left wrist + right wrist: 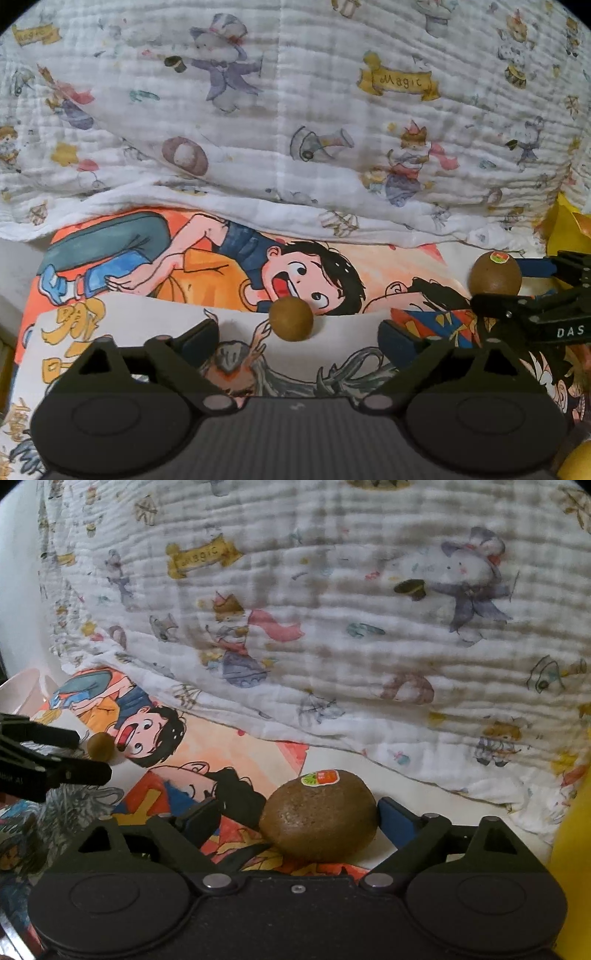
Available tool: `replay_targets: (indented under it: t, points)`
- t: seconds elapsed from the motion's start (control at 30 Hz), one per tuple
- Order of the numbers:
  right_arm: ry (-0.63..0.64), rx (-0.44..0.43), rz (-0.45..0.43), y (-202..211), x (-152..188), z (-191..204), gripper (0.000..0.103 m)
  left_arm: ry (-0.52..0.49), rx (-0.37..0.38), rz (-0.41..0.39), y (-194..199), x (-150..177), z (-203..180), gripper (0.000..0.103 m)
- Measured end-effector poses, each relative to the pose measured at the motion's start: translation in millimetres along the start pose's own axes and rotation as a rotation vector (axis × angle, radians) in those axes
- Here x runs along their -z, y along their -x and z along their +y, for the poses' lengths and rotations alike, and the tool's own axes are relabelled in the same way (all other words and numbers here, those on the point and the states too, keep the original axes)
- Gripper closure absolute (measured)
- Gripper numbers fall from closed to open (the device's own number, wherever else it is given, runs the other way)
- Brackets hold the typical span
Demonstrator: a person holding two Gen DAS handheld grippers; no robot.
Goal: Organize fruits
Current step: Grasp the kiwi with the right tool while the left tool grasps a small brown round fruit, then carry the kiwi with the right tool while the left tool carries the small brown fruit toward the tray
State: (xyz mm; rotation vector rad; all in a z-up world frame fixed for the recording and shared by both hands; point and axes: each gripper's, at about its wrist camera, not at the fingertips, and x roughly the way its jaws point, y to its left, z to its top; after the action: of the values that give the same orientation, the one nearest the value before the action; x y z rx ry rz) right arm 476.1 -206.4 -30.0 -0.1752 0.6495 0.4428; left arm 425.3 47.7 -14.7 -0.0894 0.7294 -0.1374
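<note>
Right gripper [299, 821] fingers straddle the stickered kiwi [319, 818] on the cartoon-print cover [258, 753], apparently not yet clamped; left gripper [299, 341], fingers spread and empty, faces the small round fruit [291, 319], positioned for pickup.

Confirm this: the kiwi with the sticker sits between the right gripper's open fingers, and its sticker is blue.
One detail is wrong: the sticker is green and orange, not blue, as the right wrist view shows. The rest holds: the kiwi sits between the right gripper's open fingers.
</note>
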Motion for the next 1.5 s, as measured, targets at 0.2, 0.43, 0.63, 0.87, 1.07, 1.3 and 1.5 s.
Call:
replay_targets:
  t: [0.2,0.43,0.63,0.87,1.07,1.3,1.5]
  points:
    - [0.003,0.014,-0.006,-2.5,-0.1,-0.7,0.018,-0.001,-0.007,-0.025,-3.8,1.2,-2.2,0.021]
    - [0.002,0.033,-0.003,-9.6,1.9,-1.2,0.024,-0.028,-0.02,-0.034,-5.7,2.5,-9.2,0.037]
    - [0.013,0.049,-0.014,-10.7,0.7,-0.6,0.033,-0.037,-0.026,-0.042,-8.8,1.4,-14.5,0.052]
    - [0.045,0.057,-0.028,-13.1,0.0,5.2,0.034,-0.057,-0.006,-0.037,-11.0,0.5,-19.1,0.072]
    - [0.041,0.045,-0.042,-14.7,0.8,3.5,0.035,-0.057,0.008,-0.039,-10.1,0.7,-19.2,0.076]
    - [0.045,0.02,-0.089,-6.3,1.6,4.0,0.036,-0.048,0.028,-0.052,-5.7,-1.6,-20.7,0.076]
    - [0.071,-0.033,-0.135,13.6,-2.4,12.4,0.036,-0.076,0.059,-0.079,8.1,-4.4,-29.6,0.076]
